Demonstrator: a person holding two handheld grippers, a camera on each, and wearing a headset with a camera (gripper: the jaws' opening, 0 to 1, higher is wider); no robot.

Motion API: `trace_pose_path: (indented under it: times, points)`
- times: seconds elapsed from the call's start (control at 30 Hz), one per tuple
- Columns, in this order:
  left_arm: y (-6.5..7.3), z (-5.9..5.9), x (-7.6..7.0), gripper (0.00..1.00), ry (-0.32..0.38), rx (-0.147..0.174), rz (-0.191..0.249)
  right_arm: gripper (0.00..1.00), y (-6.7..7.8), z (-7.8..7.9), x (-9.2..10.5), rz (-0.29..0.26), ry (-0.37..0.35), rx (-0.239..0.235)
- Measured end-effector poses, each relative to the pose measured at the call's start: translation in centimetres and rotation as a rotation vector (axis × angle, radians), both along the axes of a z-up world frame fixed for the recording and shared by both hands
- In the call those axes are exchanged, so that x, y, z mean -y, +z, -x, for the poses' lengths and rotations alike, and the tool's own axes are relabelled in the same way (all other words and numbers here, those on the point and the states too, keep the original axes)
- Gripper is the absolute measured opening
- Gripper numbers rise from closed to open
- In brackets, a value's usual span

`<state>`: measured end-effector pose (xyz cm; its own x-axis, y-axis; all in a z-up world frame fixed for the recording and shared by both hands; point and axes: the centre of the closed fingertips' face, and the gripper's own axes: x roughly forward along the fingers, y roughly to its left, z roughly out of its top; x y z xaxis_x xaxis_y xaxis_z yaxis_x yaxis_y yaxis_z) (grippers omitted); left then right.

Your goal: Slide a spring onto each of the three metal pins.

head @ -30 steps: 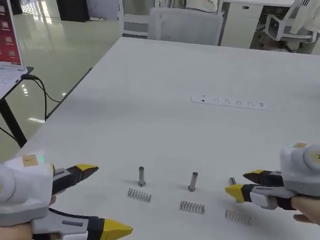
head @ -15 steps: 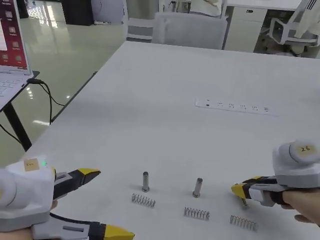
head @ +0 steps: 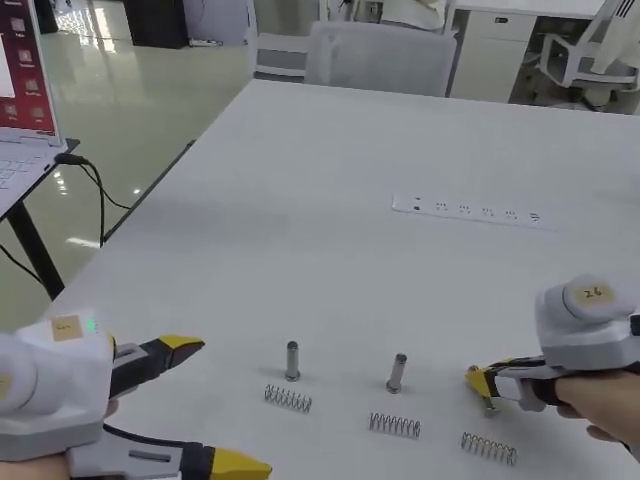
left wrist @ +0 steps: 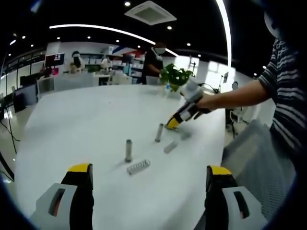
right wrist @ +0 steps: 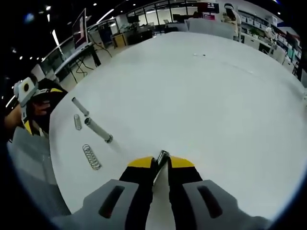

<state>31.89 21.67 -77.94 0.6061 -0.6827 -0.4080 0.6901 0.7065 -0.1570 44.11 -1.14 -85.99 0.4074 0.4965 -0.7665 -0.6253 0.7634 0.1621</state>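
One pin (right wrist: pixel 162 156): saw right gripper (head: pixel 478 381) clamped on it, spring (head: pixel 489 447) just nearside, lengthwise along near edge of table (head: pixel 300 250); left gripper (head: pixel 220 405) agape, farther.

My right jaws are clamping the third pin (right wrist: pixel 163 155) and hiding most of it, with just its tip poking out between them. In the head view my right gripper (head: pixel 474 379) is covering most of that pin. The bottom edge there is cutting off my left gripper (head: pixel 222 405). In the left gripper view the farthest spring (left wrist: pixel 185 136) is showing as a grey blur.
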Motion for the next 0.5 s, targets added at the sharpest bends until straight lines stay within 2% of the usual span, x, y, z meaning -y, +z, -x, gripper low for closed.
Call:
trace_pose_path:
  times: [0.33,0.5]
  points:
    - [-0.1,0.4,-0.1,0.95,0.003,-0.009,-0.002,0.05,0.0,0.3,0.1,0.005,0.024,0.004]
    - [0.0,0.3,-0.2,0.95,0.008,-0.006,-0.001,0.05,1.0,0.7,0.3,-0.030,0.012,0.027]
